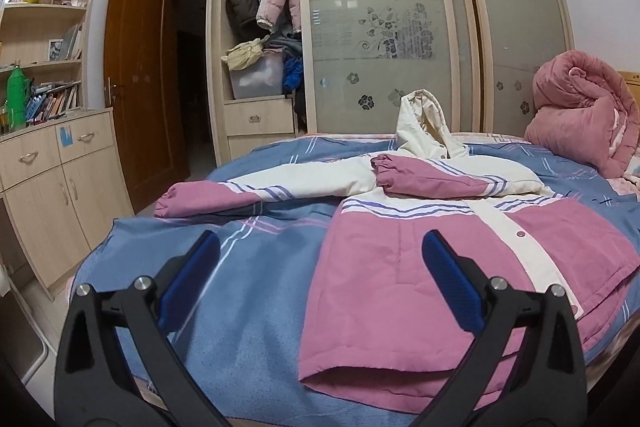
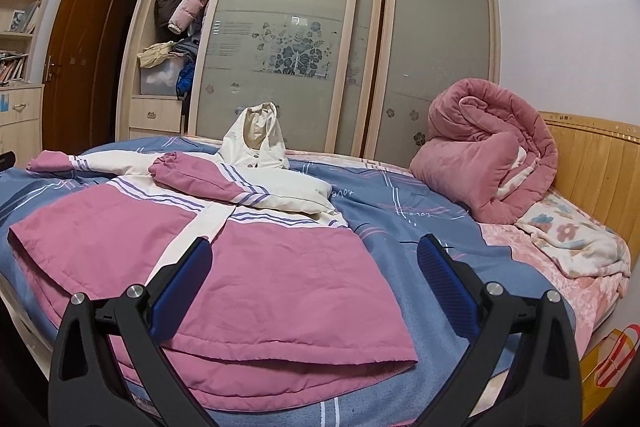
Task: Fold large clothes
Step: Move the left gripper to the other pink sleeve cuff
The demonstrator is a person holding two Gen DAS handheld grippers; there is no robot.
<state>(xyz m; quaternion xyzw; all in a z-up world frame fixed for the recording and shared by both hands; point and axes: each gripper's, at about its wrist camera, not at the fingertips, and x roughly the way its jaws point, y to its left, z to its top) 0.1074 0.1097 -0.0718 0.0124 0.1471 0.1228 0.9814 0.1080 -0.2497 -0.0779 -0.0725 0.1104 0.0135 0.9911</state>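
Left wrist view first. Looks like mid-fold: jacket (image 1: 460,259) spread front-up on the blue bedspread (image 1: 256,291), hem toward the camera, hood (image 1: 424,127) propped up at the far end. One sleeve (image 1: 432,179) already tucked across the chest, the other sleeve (image 1: 208,197) lying stretched out to the left over the bed. Left gripper (image 1: 320,275) spread wide, holding nothing, hovering just short of the hem. Right-hand finger lines up over the pink body panel, left-hand finger over bare bedspread, so the jacket's left edge sits about between the two. Probably next up: reach for that outstretched sleeve near the cuff, pinch it, bring it across to match the other one. Worth grabbing only the sleeve layer and not the bedspread under it.

Right wrist view. Same jacket (image 2: 200,259), now left of centre, hem corner (image 2: 400,355) sticking out low down, roughly between the fingers. Right gripper (image 2: 316,279) also wide and empty, hanging close above the hem corner without touching it as far as can be told. Rolled pink quilt (image 2: 488,155) well apart by the headboard (image 2: 600,155), out of the way. Padded fabric, so likely to spring back a bit once folded.
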